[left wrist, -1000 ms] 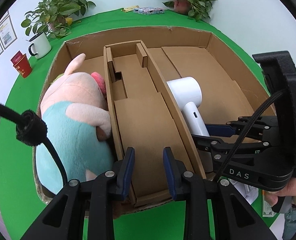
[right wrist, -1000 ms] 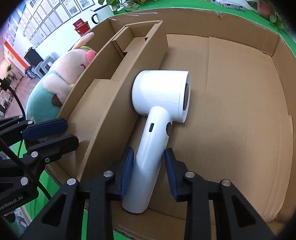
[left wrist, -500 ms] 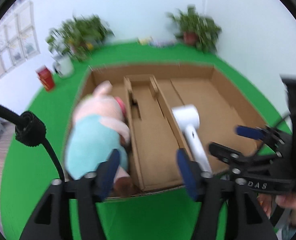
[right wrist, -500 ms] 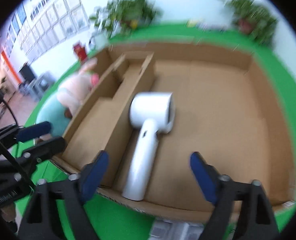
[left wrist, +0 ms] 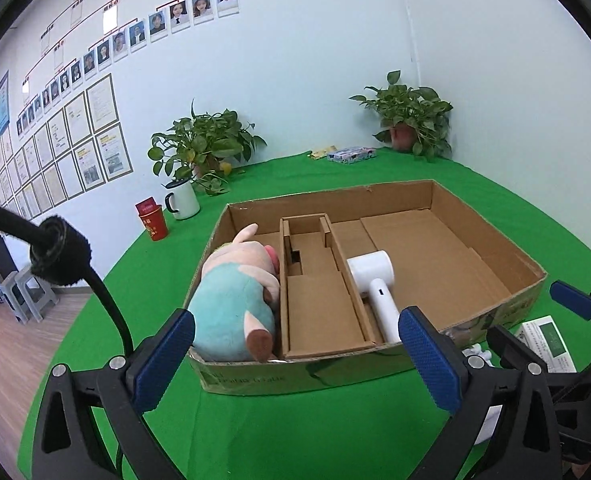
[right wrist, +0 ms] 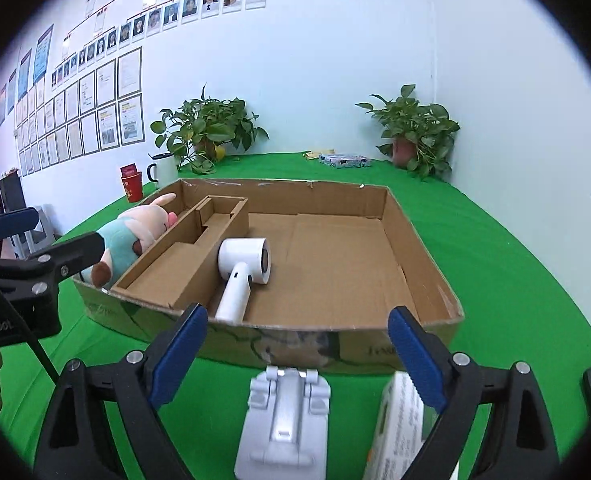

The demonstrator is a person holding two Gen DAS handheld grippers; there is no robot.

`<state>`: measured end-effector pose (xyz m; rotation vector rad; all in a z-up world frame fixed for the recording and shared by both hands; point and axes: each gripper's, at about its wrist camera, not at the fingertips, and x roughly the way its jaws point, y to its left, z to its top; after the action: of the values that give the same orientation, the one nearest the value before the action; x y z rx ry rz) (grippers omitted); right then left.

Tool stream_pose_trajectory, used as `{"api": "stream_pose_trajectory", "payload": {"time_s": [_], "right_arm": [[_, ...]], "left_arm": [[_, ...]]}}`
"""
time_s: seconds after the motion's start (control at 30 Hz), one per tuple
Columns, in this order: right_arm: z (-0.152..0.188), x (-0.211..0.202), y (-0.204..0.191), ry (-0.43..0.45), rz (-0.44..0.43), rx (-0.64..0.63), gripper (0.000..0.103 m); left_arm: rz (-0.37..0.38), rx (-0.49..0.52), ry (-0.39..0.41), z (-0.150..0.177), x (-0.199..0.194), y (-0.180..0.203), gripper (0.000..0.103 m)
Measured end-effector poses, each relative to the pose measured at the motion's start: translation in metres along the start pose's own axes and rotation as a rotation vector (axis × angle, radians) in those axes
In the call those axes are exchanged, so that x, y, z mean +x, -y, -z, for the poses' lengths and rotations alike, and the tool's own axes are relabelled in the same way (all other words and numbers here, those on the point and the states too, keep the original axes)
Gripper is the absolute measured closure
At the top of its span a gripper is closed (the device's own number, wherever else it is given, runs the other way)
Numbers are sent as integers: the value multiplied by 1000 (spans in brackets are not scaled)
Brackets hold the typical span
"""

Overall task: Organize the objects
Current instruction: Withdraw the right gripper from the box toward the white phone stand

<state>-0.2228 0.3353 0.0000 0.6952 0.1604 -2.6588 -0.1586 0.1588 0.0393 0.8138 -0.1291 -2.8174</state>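
Observation:
An open cardboard box [left wrist: 491,240] [right wrist: 315,200] lies on the green table. A pink and teal plush pig [left wrist: 235,292] [right wrist: 131,232] fills its left compartment. A white hair dryer [left wrist: 371,276] [right wrist: 243,264] lies in the wide right compartment, against the cardboard divider. My left gripper [left wrist: 295,356] hovers before the box's front wall, its jaws opening wide with nothing between them. My right gripper [right wrist: 297,344] hangs in front of the box too, jaws opening and empty. Below it lie a white plastic piece [right wrist: 283,420] and a printed white carton [right wrist: 395,432] [left wrist: 547,340].
Behind the box stand a white mug [left wrist: 183,200], a red cup [left wrist: 153,222], two potted plants [left wrist: 203,148] [left wrist: 411,116] and a flat packet [left wrist: 351,155]. The table's left edge drops to a wooden floor [left wrist: 23,344]. White walls close off the back and right.
Both grippers have spread their jaws and pulled back and up out of the box. The right one let go of the hair dryer's handle, which stays in the box.

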Motion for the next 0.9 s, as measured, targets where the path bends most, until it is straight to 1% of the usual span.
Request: {"api": "stream_pose_trajectory", "payload": {"time_s": [0.1,0.2,0.3,0.43,0.53,0.73,0.9], "right_arm": [[9,-4,5,-17,-19,6,11],[20,-3,8,-49,-62,3,11],[31,7,6,-100,-125,0,11],[40,16,-3,-151,-173,-15,11],[42,23,-8,-183,-180,-20,11],[52,47,-10,-318,-167,-14,11],[60,52,-5,-359,-139,-40,11]], "left_arm": [[11,-16,3,7,-7,4,1],[34,-41,-6,13,-8,4,1],[56,-51,-32,23,-2,4,1],[91,-73,-70,38,9,0,1],[85,-81,-79,45,13,-3,1],[99,-117,-98,54,23,-11,1],[128,-113,-125,60,31,-9,1]]}}
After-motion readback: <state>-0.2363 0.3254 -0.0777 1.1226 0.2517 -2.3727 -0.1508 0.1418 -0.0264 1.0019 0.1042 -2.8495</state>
